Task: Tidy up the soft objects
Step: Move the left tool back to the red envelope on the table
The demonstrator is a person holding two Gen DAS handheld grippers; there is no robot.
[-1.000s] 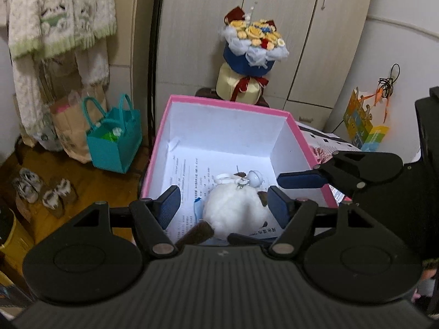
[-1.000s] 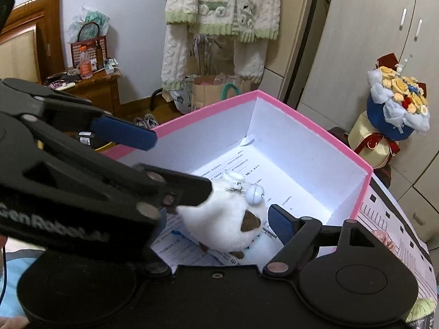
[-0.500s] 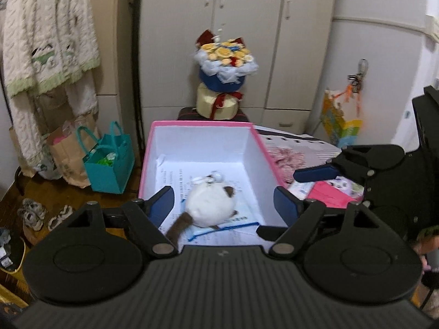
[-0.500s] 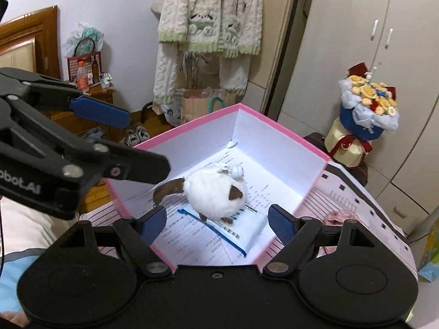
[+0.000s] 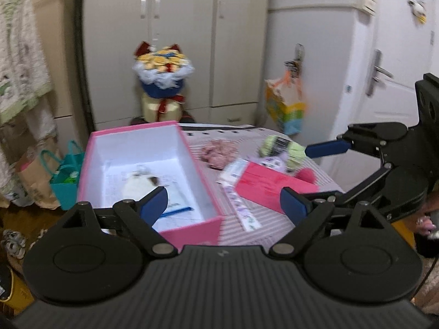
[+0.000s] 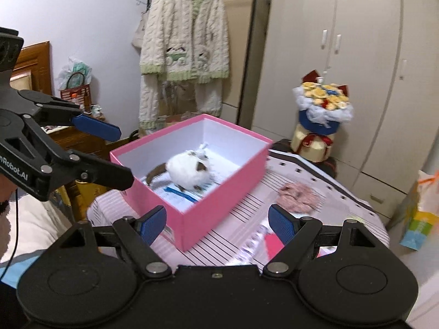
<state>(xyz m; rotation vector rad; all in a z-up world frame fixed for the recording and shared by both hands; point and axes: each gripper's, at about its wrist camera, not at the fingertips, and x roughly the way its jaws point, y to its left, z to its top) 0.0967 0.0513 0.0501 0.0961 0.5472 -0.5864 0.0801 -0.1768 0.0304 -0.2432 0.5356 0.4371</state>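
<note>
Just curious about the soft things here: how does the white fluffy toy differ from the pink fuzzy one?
The white fluffy toy lies inside the pink box, on papers; the pink fuzzy one lies outside it, on the striped tabletop. The white toy is round and plump with brown patches and a brown tail; the pink one is flatter and one colour. The white toy looks larger. Both lie loose, with no fingers touching them.

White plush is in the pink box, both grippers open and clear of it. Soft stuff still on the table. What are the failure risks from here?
1. The pink fuzzy item lies close beside the pink box; a finger reaching for it may nudge the wall.
2. The green-and-purple plush rests partly on the red card; the right gripper might pinch the card too.
3. The white plush fills the box's middle, so later drops may land on it.
</note>
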